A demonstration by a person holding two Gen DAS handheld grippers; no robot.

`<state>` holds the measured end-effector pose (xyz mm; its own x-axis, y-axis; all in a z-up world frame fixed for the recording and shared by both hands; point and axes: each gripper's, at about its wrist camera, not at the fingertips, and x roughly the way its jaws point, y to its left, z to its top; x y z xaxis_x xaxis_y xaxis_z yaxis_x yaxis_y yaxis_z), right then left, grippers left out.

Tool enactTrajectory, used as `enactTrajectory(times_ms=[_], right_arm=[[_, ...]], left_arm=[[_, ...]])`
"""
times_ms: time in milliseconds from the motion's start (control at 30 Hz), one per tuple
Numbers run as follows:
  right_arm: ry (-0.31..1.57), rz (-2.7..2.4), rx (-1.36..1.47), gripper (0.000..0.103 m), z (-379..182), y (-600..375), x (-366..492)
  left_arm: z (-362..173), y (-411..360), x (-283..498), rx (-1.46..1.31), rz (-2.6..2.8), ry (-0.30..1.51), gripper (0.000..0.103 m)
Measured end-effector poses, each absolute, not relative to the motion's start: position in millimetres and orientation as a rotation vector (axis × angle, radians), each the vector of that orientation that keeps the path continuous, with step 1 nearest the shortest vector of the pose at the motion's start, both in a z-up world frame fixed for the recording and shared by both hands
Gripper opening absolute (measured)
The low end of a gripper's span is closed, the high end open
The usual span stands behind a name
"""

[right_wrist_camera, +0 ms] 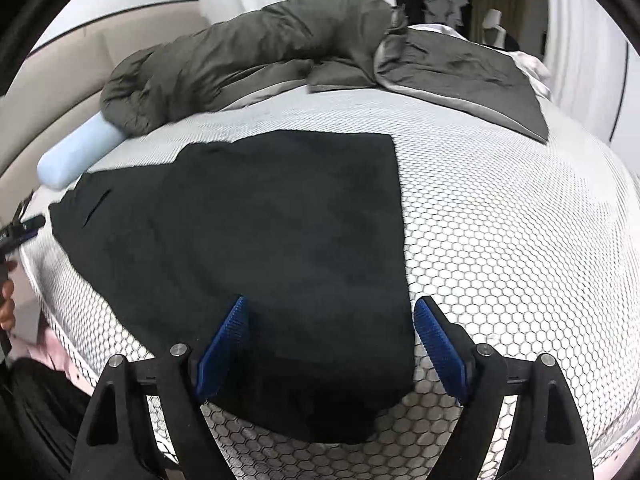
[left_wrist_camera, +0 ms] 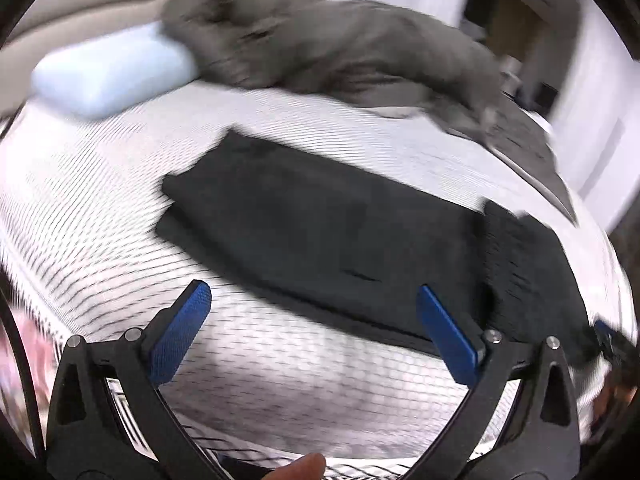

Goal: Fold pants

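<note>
The pants (right_wrist_camera: 256, 248) lie flat on the honeycomb-patterned mattress (right_wrist_camera: 500, 248), already doubled lengthwise as far as I can judge, a long dark strip straight ahead of both my tools. Seen from my right gripper (right_wrist_camera: 330, 344), the long axis runs from the rounded end just under my fingers away and to the left, toward the pale blue pillow (right_wrist_camera: 76, 156). That near end sits between my spread fingertips (right_wrist_camera: 434, 340), the right one just off the cloth's edge over bare mattress, the left one over the fabric; I grip nothing yet.

My left gripper (left_wrist_camera: 316, 328) hangs open too, wide apart and empty, above bare mattress just short of the strip's long side. So the right hand is nearer to an end, the left nearer to the middle of an edge. My guess is that the next fold carries one end over along that long axis, and the right hand is better placed to start it.

The left view is smeared by motion, yet it shows the layered edge at the far end (a lower ply peeking out) and a ribbed part at the right. The right view is sharp: it gives the square far corner, a slit pocket, and the grey duvet (right_wrist_camera: 248, 56) heaped well beyond.
</note>
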<state>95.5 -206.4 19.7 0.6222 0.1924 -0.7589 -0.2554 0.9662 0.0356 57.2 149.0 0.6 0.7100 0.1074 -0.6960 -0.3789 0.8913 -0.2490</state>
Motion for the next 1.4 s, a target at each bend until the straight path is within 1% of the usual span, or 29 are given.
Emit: enactTrajectory(times_ms=[67,133,167,233,267,300,333,367,400,433,467,567,633,767,867,933,1033,1067,1100,1133,1167,1200,1233,1300,1400], right_arm=[[0.849,0.257,-0.070,0.086,25,-209,89],[0.839,0.271,-0.080,0.086,29,-208,88],[0.834,0.277,-0.091,0.086,32,-201,89],[0.831,0.291,-0.109,0.086,29,-195,94],[0.831,0.295,-0.116,0.086,29,-193,95],[0.834,0.299,-0.125,0.086,28,-190,96],[0.836,0.301,-0.133,0.086,28,-188,97],[0.838,0.304,-0.140,0.086,27,-186,98],[0.840,0.309,-0.145,0.086,26,-184,100],[0.839,0.312,-0.148,0.086,26,-183,99],[0.837,0.316,-0.150,0.086,26,-183,98],[0.836,0.316,-0.150,0.086,27,-183,95],[0.837,0.315,-0.148,0.086,27,-182,95],[0.839,0.313,-0.148,0.086,27,-181,96],[0.841,0.311,-0.150,0.086,26,-182,95],[0.849,0.294,-0.140,0.086,25,-187,96],[0.861,0.269,-0.115,0.086,24,-196,98],[0.863,0.265,-0.112,0.086,24,-198,97],[0.863,0.263,-0.111,0.086,24,-199,97],[0.859,0.263,-0.112,0.086,25,-201,94],[0.854,0.265,-0.113,0.086,27,-202,92],[0.851,0.267,-0.112,0.086,27,-203,90],[0.851,0.266,-0.111,0.086,28,-203,89],[0.850,0.266,-0.112,0.086,29,-202,87],[0.848,0.272,-0.122,0.086,30,-199,87]], left_arm=[[-13,173,59,-0.479,0.294,0.760,0.102],[-31,196,63,-0.609,0.304,0.789,0.099],[-38,205,65,-0.661,0.303,0.787,0.096],[-41,217,74,-0.701,0.297,0.767,0.095],[-39,221,79,-0.697,0.312,0.763,0.087],[-39,224,83,-0.693,0.330,0.761,0.073],[-38,230,88,-0.695,0.352,0.765,0.065],[-38,235,94,-0.705,0.376,0.768,0.035],[-37,239,98,-0.721,0.371,0.760,0.016],[-38,243,102,-0.729,0.353,0.750,0.011],[-32,240,103,-0.716,0.339,0.731,0.008],[3,207,113,-0.536,0.269,0.666,0.006],[27,180,117,-0.462,0.218,0.641,0.006],[86,93,125,-0.311,-0.015,0.558,0.002],[121,19,130,-0.189,-0.196,0.504,0.002],[135,-36,130,-0.075,-0.333,0.495,0.002],[131,-59,128,-0.094,-0.371,0.528,0.003],[124,-53,128,-0.123,-0.352,0.556,0.008],[116,-50,128,-0.139,-0.327,0.576,0.023],[106,-40,128,-0.158,-0.284,0.592,0.033],[97,-28,129,-0.179,-0.235,0.598,0.056],[89,-16,127,-0.206,-0.191,0.600,0.071],[79,5,125,-0.244,-0.137,0.606,0.075],[57,49,118,-0.332,-0.028,0.629,0.078],[24,108,113,-0.415,0.140,0.681,0.078]])
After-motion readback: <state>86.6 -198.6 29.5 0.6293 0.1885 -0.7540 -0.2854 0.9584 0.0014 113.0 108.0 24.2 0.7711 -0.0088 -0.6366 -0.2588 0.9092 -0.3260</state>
